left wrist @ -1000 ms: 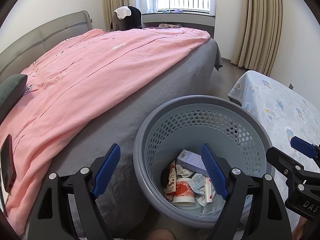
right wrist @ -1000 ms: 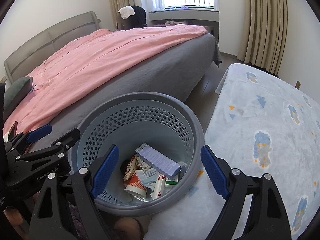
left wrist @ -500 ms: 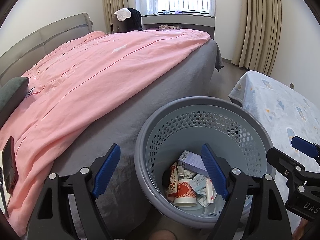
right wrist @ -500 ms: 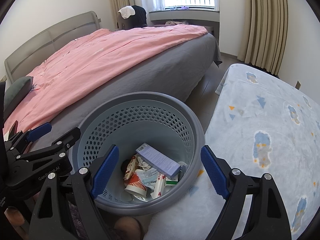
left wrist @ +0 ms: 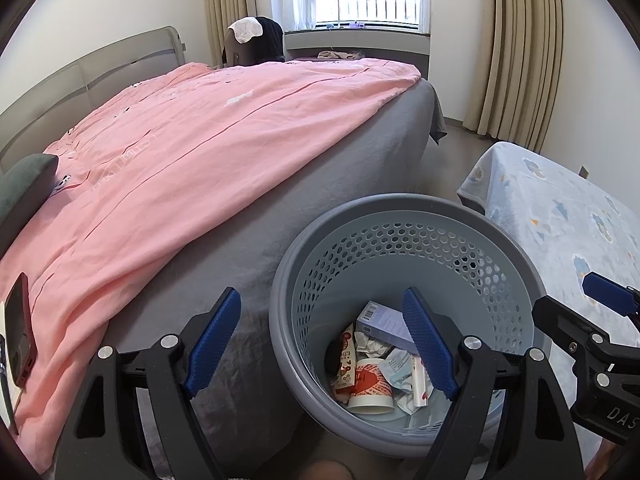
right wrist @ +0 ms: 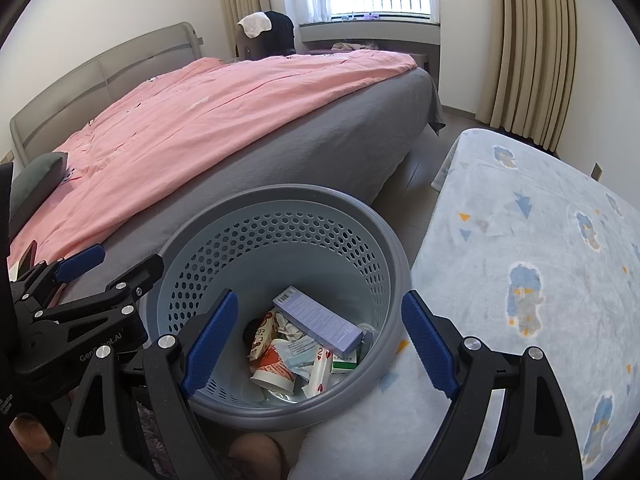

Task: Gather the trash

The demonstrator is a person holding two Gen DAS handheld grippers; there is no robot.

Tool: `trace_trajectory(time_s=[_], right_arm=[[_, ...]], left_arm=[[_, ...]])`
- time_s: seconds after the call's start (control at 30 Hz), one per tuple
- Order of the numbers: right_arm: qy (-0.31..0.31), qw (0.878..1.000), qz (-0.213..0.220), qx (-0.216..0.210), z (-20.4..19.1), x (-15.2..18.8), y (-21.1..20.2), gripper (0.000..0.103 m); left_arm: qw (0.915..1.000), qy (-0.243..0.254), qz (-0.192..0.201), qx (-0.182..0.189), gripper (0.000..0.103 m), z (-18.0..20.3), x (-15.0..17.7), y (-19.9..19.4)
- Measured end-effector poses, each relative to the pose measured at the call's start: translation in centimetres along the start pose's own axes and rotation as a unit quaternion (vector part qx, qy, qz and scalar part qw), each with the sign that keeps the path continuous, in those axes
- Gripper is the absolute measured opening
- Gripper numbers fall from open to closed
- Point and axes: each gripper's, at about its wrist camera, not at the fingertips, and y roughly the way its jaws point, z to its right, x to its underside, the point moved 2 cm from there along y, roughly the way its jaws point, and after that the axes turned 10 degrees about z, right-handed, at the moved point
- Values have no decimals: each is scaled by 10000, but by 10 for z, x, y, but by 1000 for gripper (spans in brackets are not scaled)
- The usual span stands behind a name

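While both claws hang over the grey perforated trash basket, neither one has anything in it. The left claw is spread wide, blue pads well apart, nothing between them except the view down into the basket. Same deal with the right claw: spread wide and empty.

The trash sits at the bottom of the basket, below and just ahead of both claws. In the left wrist view it lies between the two pads but closer to the right-hand one, which partly covers it. In the right wrist view it sits pretty much dead centre between the pads. On top of the pile there's a lilac carton with a barcode at one end, lying tilted across the rest. Under it is a red and white paper cup on its side, a red and white snack wrapper toward the left-pad side, some crumpled paper, and a small green and white box toward the right-pad side. None of it touches either claw.

The basket stands on the floor just beside the bed, which has a grey sheet and a pink duvet, off to the left of the claws. A pale blue blanket with little cartoon prints is on the right. A phone in a red case lies on the duvet, far left of the left claw.
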Motion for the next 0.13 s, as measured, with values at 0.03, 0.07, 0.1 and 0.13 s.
trace_trajectory(time_s=[0.03,0.07,0.1,0.13], right_arm=[[2,10000,-1,-1,0,0,0,82],[3,10000,-1,-2,0,0,0,82],[1,10000,0,-2,0,0,0,82],[-1,10000,2,-2,0,0,0,82]], left_arm=[[10000,0,1,-3,79,0,0,0],[10000,1,4,-2,79,0,0,0],[10000,2,8,-5,79,0,0,0],[10000,1,9,-5,79,-1,0,0]])
